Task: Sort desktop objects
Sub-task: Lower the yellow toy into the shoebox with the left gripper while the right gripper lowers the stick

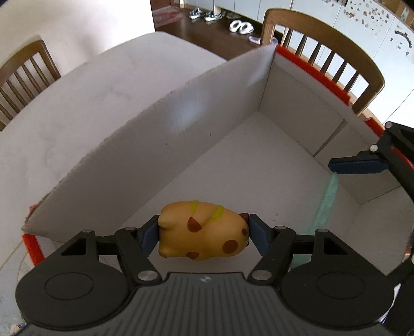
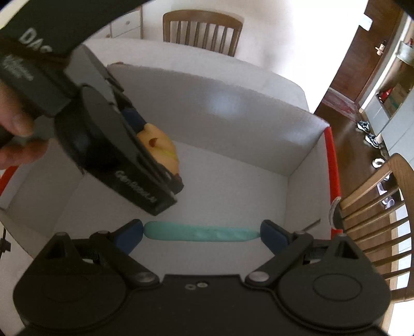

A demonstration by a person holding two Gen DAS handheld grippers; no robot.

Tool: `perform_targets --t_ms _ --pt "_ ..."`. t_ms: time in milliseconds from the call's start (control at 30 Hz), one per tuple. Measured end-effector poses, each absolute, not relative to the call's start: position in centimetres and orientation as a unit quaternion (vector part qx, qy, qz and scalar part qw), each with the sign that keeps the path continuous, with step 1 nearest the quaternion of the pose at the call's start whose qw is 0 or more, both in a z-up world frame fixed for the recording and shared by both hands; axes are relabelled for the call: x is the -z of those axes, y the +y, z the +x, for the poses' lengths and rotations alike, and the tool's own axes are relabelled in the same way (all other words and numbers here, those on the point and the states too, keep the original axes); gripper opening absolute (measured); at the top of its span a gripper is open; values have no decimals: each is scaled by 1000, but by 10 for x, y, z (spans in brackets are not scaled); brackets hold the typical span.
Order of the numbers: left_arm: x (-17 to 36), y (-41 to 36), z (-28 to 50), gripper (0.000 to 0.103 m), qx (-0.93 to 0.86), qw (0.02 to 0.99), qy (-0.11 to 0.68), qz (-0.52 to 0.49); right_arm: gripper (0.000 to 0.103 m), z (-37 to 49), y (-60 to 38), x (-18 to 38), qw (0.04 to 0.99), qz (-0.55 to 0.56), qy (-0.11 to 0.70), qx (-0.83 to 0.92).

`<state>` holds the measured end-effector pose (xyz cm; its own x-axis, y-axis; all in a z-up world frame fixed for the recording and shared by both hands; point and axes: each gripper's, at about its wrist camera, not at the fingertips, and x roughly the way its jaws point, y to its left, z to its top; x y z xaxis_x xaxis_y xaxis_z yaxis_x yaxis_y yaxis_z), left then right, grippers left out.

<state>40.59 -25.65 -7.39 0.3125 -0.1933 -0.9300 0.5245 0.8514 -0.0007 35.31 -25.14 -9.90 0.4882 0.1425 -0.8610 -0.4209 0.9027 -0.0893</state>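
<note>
My left gripper (image 1: 203,234) is shut on a yellow spotted toy animal (image 1: 204,230), its blue pads pressed against the toy's two ends, low over the floor of a white cardboard box (image 1: 233,160). In the right wrist view the same toy (image 2: 161,144) shows behind the left gripper's black body. My right gripper (image 2: 201,232) holds a long teal stick (image 2: 200,234) lengthwise between its blue pads, also inside the box (image 2: 233,181). One right fingertip (image 1: 354,164) and the teal stick (image 1: 327,201) appear at the right edge of the left wrist view.
The box has tall white walls and red-orange edging (image 1: 323,77). It stands on a white table (image 1: 77,103). Wooden chairs (image 1: 323,51) stand around the table. A hand (image 2: 13,129) grasps the left gripper's handle. Shoes (image 1: 207,14) lie on the dark floor.
</note>
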Motion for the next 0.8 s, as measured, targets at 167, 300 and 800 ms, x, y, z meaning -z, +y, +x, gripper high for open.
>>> perform_targets --t_ms 167,300,800 --pt "84 -254 413 71 222 785 557 153 97 360 -251 100 833 -142 507 -168" --pt "86 -253 417 71 223 782 562 154 97 359 -250 101 826 -146 519 -165" --pt "94 -239 415 74 218 785 559 156 97 358 -242 103 820 -149 528 -166"
